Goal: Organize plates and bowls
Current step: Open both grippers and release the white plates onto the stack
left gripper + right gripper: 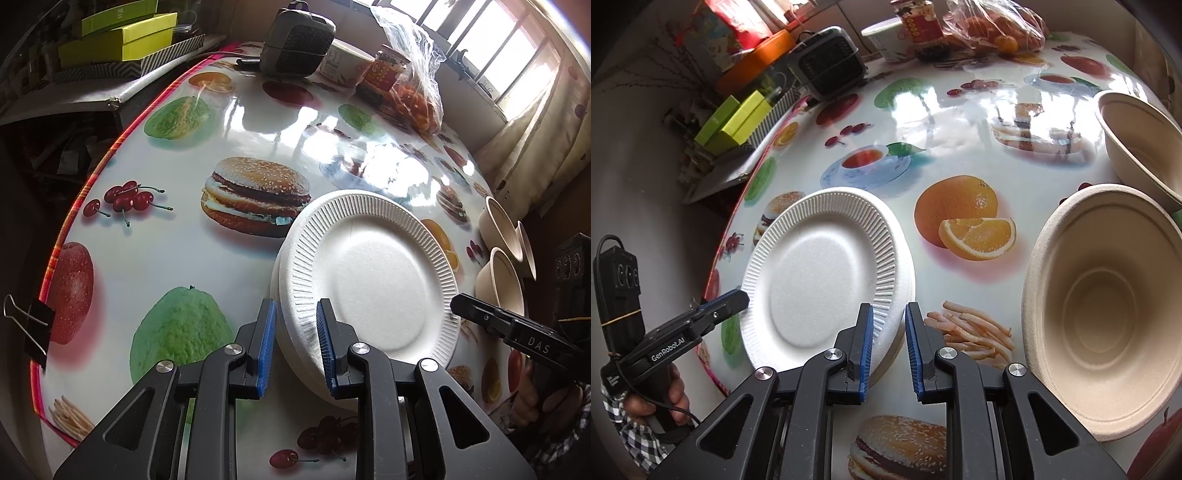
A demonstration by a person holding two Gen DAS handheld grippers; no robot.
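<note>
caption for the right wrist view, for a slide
Right gripper straddles the rim of the stacked white plates, beside two tan bowls.

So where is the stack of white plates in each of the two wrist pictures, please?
Left wrist view: the stack of white plates is right of centre, low, its near rim between the left hand-held gripper fingers.
Right wrist view: the stack is left of centre, low, its right rim at the right hand-held gripper.
Shared landmark: the dark speaker-like box at the table's far edge.
</note>
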